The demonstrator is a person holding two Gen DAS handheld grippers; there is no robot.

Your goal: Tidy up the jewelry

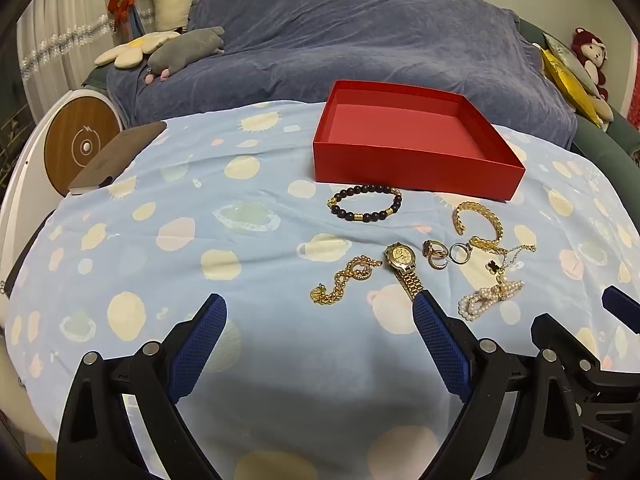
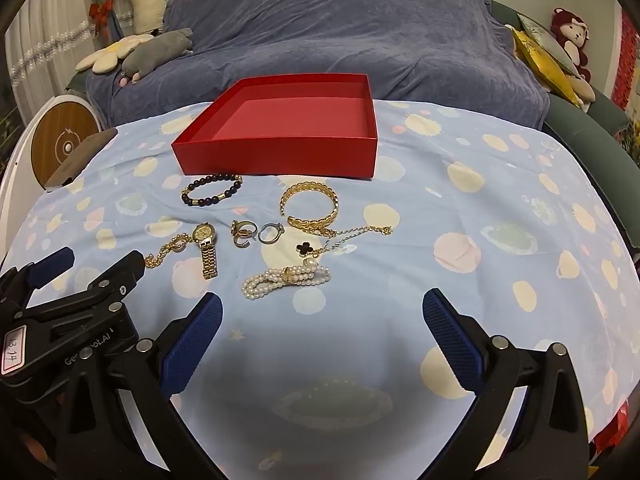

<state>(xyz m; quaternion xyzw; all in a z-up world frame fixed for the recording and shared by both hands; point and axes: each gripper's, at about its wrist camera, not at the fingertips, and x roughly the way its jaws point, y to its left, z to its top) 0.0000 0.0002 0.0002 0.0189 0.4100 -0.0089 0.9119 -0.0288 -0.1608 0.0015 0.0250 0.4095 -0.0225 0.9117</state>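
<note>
Red box (image 2: 280, 152) sits empty on the counter (image 2: 480, 280), jewelry spread just before it: beads (image 2: 212, 189), bangle (image 2: 312, 204), watch (image 2: 206, 246), rings (image 2: 256, 234), pearls (image 2: 284, 278). Left tool (image 1: 320, 312) and right tool (image 2: 322, 312) both gape wide, holding nothing.

A light blue cloth (image 1: 168, 216) printed with pale planets covers the counter. Behind it a sofa lies under a dusky blue throw (image 1: 360, 36), with a grey plush (image 1: 184, 50) and a flower cushion (image 1: 134, 48) at its left end, a red-haired doll (image 2: 570, 42) at its right
</note>
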